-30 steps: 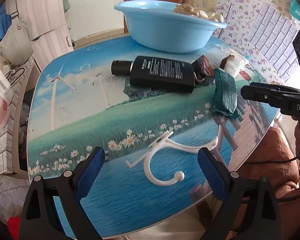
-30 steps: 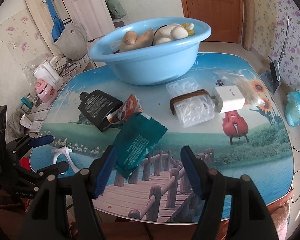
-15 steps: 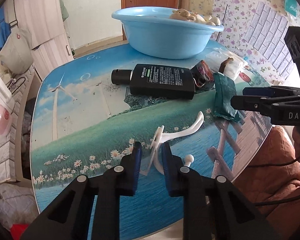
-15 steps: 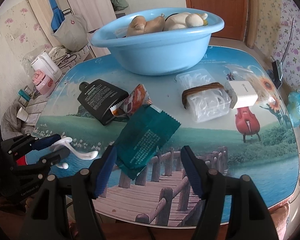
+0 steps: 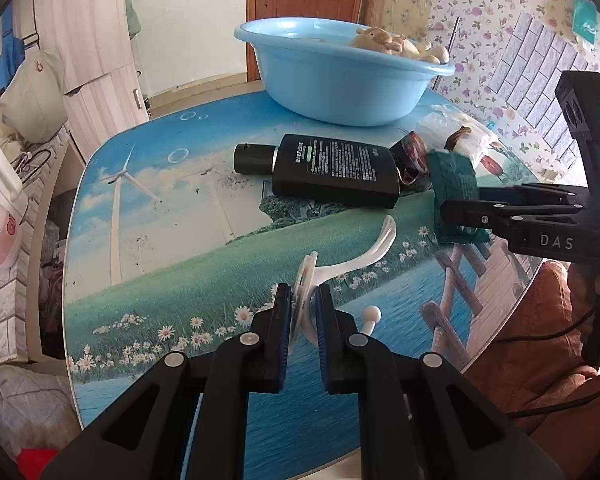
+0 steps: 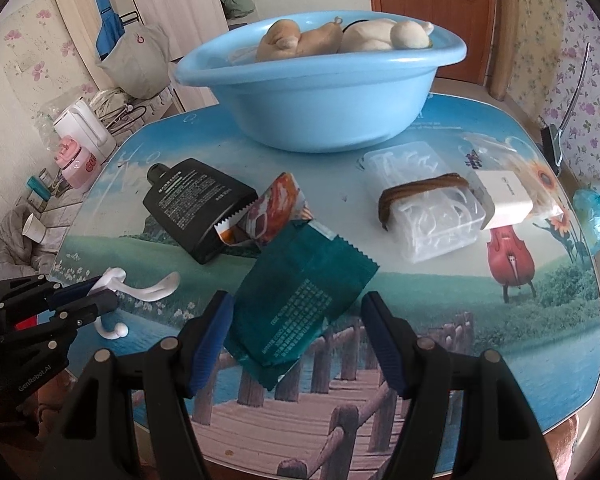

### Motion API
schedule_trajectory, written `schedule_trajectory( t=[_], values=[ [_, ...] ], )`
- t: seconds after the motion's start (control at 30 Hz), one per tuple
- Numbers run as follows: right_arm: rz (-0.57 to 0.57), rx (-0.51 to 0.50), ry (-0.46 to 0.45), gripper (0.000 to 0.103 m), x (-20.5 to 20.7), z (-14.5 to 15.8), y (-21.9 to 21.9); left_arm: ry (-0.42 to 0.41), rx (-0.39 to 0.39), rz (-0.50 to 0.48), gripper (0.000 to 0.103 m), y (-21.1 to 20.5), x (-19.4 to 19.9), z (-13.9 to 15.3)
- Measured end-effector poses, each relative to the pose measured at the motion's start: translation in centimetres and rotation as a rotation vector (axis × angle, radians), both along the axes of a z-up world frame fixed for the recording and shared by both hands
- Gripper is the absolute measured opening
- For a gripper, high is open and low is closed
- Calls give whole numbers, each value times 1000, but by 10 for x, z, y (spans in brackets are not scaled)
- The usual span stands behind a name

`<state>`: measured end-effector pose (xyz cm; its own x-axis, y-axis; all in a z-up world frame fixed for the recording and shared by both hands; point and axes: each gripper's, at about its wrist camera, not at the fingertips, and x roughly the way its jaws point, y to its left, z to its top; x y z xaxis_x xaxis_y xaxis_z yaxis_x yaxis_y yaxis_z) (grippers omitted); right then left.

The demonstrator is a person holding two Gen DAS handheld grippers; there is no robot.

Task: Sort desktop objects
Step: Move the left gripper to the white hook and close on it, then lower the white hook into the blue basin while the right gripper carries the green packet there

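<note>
Your left gripper [image 5: 303,300] is clamped tight on the white plastic wall hook [image 5: 354,256], its blue pads [image 5: 283,312] pressing the hook's flat base plate from both sides, so the plate stands on edge between them. The hook's curved arm sweeps up and away from the fingertips toward the right, and its small ball end sits just to the right of the right finger, low by the picture-printed glass tabletop [image 5: 160,240].

Beyond that gripper, well ahead of the fingertips, lies the flat black plastic bottle [image 5: 332,168] on its side, cap to the left, and farther still stands the light blue plastic basin [image 5: 332,80] with beige plush toys [image 6: 340,38] inside.

Your right gripper [image 6: 296,332] is about half open and its jaws are closing. The dark green foil sachet [image 6: 300,300] lies flat on the table with its near end between the two fingers (the pads are not on it; a gap shows on each side). Just past the sachet's far corner an orange-and-red snack packet [image 6: 276,208] leans against the black bottle. Ahead and to the right of this gripper sits a clear plastic box [image 6: 428,208] banded with a brown strap, with a white rectangular charger block [image 6: 504,196] touching its right side.
</note>
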<state>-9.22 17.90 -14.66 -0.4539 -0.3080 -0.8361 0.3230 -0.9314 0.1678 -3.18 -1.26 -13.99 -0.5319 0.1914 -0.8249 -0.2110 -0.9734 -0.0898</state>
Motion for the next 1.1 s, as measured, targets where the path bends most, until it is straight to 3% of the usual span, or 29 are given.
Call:
schedule_trajectory(
  t=[0.03, 0.07, 0.67, 1.1],
  values=[
    [12, -10, -2, 42, 0, 1, -1, 4, 1, 2, 11, -1, 0, 1],
    [25, -19, -4, 39, 1, 1, -1, 7, 2, 3, 11, -1, -1, 3],
    [17, -88, 126, 35, 14, 51, 24, 124, 19, 30, 11, -6, -4, 55],
    [17, -124, 252, 35, 11, 95, 33, 190, 26, -10, 11, 8, -29, 84]
  ],
)
